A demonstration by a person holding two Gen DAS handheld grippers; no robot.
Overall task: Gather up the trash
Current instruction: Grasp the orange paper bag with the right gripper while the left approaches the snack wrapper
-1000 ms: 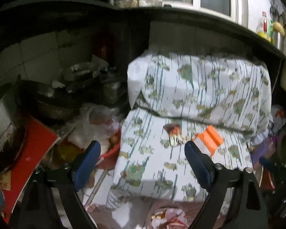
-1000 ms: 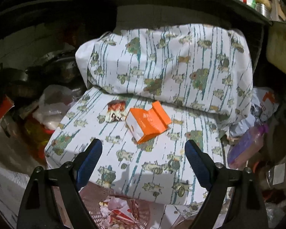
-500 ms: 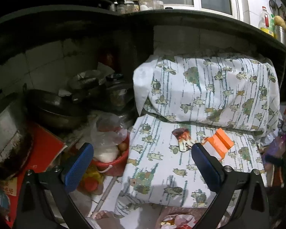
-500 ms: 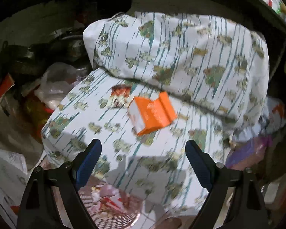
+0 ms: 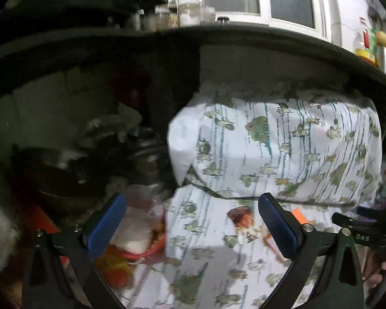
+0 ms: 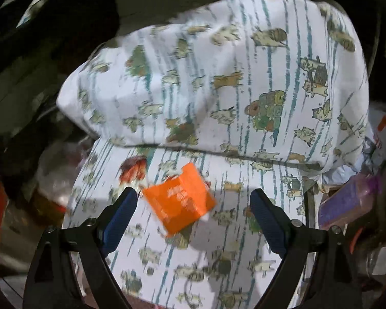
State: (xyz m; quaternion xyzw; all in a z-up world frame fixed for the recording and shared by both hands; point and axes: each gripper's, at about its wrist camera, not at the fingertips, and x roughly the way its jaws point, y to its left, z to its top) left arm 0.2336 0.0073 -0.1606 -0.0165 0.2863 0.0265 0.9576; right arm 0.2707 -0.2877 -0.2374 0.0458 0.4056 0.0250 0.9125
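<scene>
An orange carton [image 6: 179, 203] lies on a cushion covered in animal-print cloth [image 6: 244, 219]. My right gripper [image 6: 193, 211] is open and hangs just over it, its blue pads wide to either side and not touching. A crumpled brown-red wrapper [image 6: 132, 168] lies just left of the carton. In the left wrist view the same wrapper [image 5: 242, 216] sits on the cloth, a little ahead of my open left gripper [image 5: 193, 221]. Only a sliver of the carton [image 5: 299, 215] shows behind its right finger. The right gripper's black tool [image 5: 357, 221] reaches in from the right edge.
A second print-covered cushion [image 5: 283, 149] stands upright behind, under a dark shelf [image 5: 218, 41] with jars. Dark pots [image 5: 59, 175] and a red bowl with plastic bags [image 5: 141, 242] crowd the left. A purple bottle [image 6: 347, 200] and bags lie to the right.
Both grippers have pushed in toward the cushion. The orange carton now sits between the right gripper's fingers; the pink basket of trash has dropped out of both views. The left jaws widened slightly.
</scene>
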